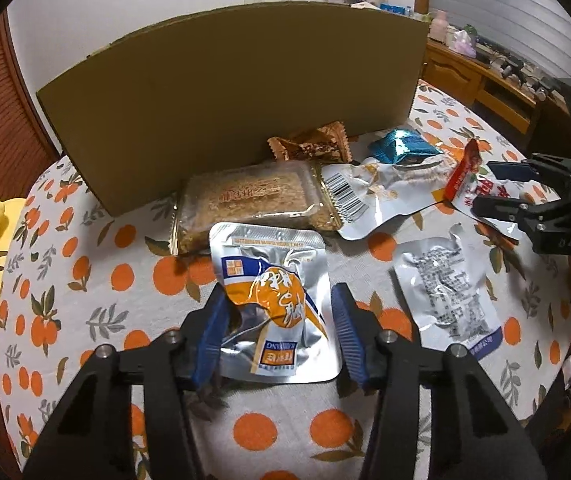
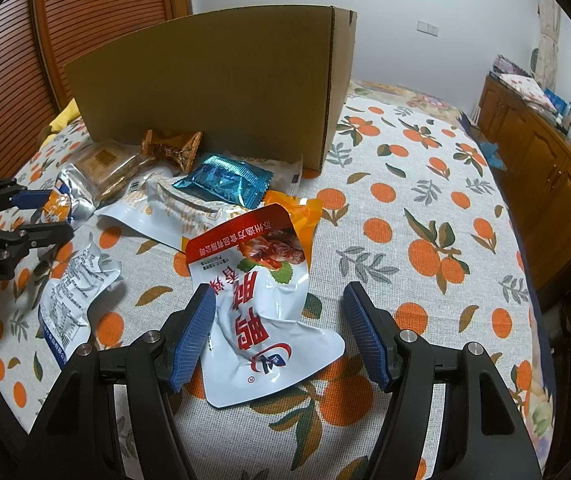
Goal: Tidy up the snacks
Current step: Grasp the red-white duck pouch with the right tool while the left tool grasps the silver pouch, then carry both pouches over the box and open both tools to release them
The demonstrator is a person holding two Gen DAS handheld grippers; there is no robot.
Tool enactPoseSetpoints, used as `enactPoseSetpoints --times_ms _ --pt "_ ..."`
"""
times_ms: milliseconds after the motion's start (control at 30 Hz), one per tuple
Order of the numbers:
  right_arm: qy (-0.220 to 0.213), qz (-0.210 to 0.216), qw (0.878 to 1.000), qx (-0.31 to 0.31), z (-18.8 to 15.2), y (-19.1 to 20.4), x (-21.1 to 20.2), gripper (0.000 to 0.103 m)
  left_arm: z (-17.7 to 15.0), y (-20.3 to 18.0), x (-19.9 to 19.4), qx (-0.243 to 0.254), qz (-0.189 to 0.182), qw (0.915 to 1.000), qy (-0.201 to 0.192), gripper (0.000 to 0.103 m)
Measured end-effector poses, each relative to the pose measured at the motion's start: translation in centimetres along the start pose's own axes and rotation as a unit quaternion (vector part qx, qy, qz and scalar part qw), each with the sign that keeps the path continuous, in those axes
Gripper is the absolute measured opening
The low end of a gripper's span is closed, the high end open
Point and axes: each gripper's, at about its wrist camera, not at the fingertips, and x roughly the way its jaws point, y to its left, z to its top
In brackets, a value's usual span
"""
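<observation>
Left wrist view: left gripper (image 1: pixel 279 330) points down at the orange-print tablecloth (image 1: pixel 125 272), its blue pads either side of a silver-and-orange snack pouch (image 1: pixel 273 300).
Left grip: left pad touches the pouch's crumpled edge, right pad stands just clear; jaws parted, not clamped.
Ahead of left gripper: clear-wrapped cake (image 1: pixel 249 204), then a brown cardboard box (image 1: pixel 237 96).
Right of left gripper: silver printed pouch (image 1: pixel 445 296), lying flat.
Right wrist view: right gripper (image 2: pixel 279 334) straddles a red-and-white meat snack bag (image 2: pixel 261 304).
Right grip: jaws wide; left pad at the bag's edge, right pad well apart.
Beyond right gripper: teal foil packet (image 2: pixel 225 184), brown candy wrapper (image 2: pixel 173 148), white pouch (image 2: pixel 165 208).
</observation>
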Motion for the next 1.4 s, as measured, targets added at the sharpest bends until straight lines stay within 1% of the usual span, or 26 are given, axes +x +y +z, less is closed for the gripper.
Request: enactPoseSetpoints --times_ms 100,200,233,267,333,433,500,533,600,767,933,1167,1400 --pt "0.0 0.0 1.0 0.0 0.0 0.0 0.0 0.068 -0.2 -0.2 -0.3 0.002 -0.006 1.0 -0.001 0.048" --pt "0.0 -0.002 1.0 -0.002 0.0 0.1 0.0 0.068 -0.3 -0.4 -0.6 0.006 -0.004 1.0 -0.006 0.047" --pt "0.001 -0.003 1.0 -0.003 0.0 0.1 0.0 0.066 -0.4 -0.4 -0.8 0.006 -0.006 0.9999 -0.009 0.046" --pt "0.002 -0.002 1.0 -0.007 0.0 0.2 -0.1 0.064 -0.4 -0.4 -0.9 0.004 -0.007 0.9999 -0.012 0.046" --pt "0.001 0.0 1.0 -0.012 0.0 0.5 -0.2 0.054 -0.5 -0.4 -1.4 0.003 -0.01 0.9998 -0.018 0.045" --pt "-0.001 0.009 1.0 -0.014 -0.1 0.8 -0.6 0.044 -0.5 -0.2 -1.9 0.0 -0.015 0.9996 -0.025 0.042" --pt "-0.002 0.017 1.0 -0.01 -0.2 0.8 -0.8 0.04 -0.5 -0.1 -2.1 -0.001 -0.016 0.9994 -0.031 0.027" --pt "-0.005 0.02 1.0 -0.008 -0.2 0.8 -0.9 0.033 -0.5 -0.1 -2.3 -0.003 -0.021 0.9992 -0.033 0.026" --pt "-0.016 0.032 0.999 0.0 -0.1 0.7 -1.6 0.029 -0.5 -0.1 -2.3 -0.003 -0.023 0.9991 -0.034 0.026" --pt "-0.018 0.027 0.999 -0.01 0.1 1.4 -2.1 0.025 -0.6 -0.2 -2.7 -0.006 -0.029 0.9987 -0.041 0.025" --pt "-0.036 0.034 0.999 -0.013 0.3 2.0 -3.3 0.019 -0.6 -0.4 -3.7 -0.005 -0.028 0.998 -0.056 0.025" --pt "-0.057 0.034 0.998 -0.015 0.9 2.5 -4.6 0.019 0.1 -0.5 -5.2 -0.008 -0.029 0.9966 -0.077 0.025" --pt "-0.077 0.04 0.996 -0.014 1.7 2.5 -6.2 0.019 1.7 0.3 -6.7 -0.009 -0.024 0.9945 -0.102 0.026"
